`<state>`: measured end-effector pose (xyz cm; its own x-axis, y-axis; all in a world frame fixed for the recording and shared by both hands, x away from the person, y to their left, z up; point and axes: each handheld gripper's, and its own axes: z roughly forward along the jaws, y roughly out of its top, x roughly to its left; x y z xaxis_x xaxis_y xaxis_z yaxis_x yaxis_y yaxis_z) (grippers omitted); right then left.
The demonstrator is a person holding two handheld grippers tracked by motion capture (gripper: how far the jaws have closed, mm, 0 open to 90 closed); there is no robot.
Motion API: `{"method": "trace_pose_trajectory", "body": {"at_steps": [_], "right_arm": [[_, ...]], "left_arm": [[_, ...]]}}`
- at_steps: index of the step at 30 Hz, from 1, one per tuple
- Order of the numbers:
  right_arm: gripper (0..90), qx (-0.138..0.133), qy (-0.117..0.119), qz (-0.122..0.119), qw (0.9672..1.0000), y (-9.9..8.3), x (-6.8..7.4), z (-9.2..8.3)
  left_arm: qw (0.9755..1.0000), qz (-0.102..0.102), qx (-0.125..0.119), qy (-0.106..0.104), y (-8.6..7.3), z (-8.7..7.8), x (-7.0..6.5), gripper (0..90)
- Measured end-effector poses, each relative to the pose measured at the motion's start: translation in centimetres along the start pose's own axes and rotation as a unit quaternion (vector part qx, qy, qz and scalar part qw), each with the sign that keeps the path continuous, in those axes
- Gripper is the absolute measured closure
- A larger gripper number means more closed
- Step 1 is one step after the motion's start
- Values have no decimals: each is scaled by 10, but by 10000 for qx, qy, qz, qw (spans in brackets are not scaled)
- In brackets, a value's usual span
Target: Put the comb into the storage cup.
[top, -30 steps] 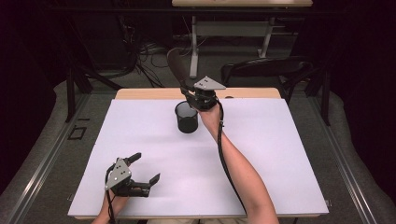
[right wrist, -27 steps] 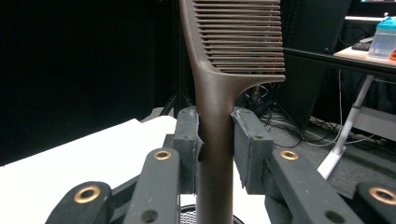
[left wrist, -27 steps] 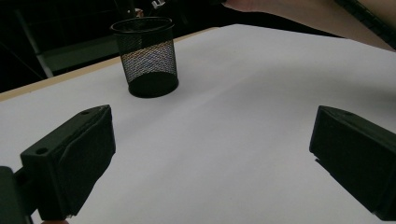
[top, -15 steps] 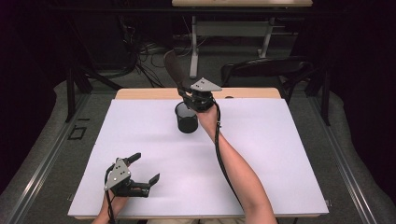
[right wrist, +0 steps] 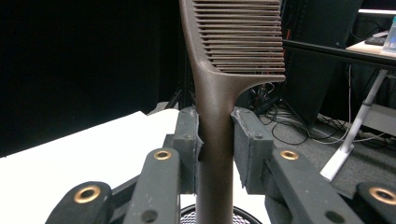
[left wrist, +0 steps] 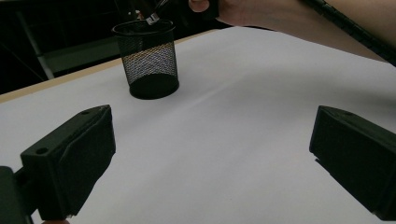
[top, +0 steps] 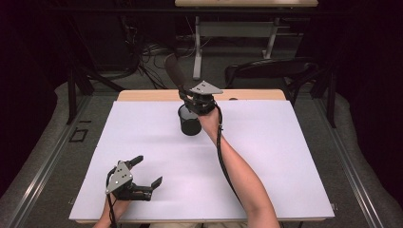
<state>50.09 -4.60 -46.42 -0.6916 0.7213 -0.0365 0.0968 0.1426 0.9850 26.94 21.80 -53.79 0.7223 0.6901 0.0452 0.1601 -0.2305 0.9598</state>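
My right gripper (top: 194, 98) is shut on the handle of a brown comb (top: 174, 70), which stands up and leans back-left at the far middle of the table. In the right gripper view both pads clamp the comb (right wrist: 224, 88) just below its teeth. Directly under this gripper stands a black mesh cup (top: 189, 121), upright on the white table top; its rim (right wrist: 187, 215) shows beneath the comb's handle. My left gripper (top: 147, 170) rests near the front left corner, open, with nothing between its jaws (left wrist: 212, 154). From there the mesh cup (left wrist: 150, 60) is seen farther off.
The white sheet (top: 285, 156) covers the table, with a wooden edge (top: 142, 95) at the back. Behind the table are a dark chair (top: 271, 71), cables and a desk frame (top: 237, 28). The person's right forearm (top: 237, 171) reaches across the middle.
The right gripper with the comb has edged slightly to the left over the cup. The left gripper has stayed where it was.
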Motion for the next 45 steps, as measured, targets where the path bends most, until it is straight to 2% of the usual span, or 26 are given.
{"method": "trace_pose_trajectory", "body": {"at_steps": [24, 45], "right_arm": [[726, 139, 42, 83, 9999, -13, -1, 6], [726, 226, 80, 54, 9997, -22, -2, 7]], "left_arm": [[10000, -3, 2, 4, 0, 0, 0, 3], [10000, -12, -1, -1, 0, 0, 0, 4]]}}
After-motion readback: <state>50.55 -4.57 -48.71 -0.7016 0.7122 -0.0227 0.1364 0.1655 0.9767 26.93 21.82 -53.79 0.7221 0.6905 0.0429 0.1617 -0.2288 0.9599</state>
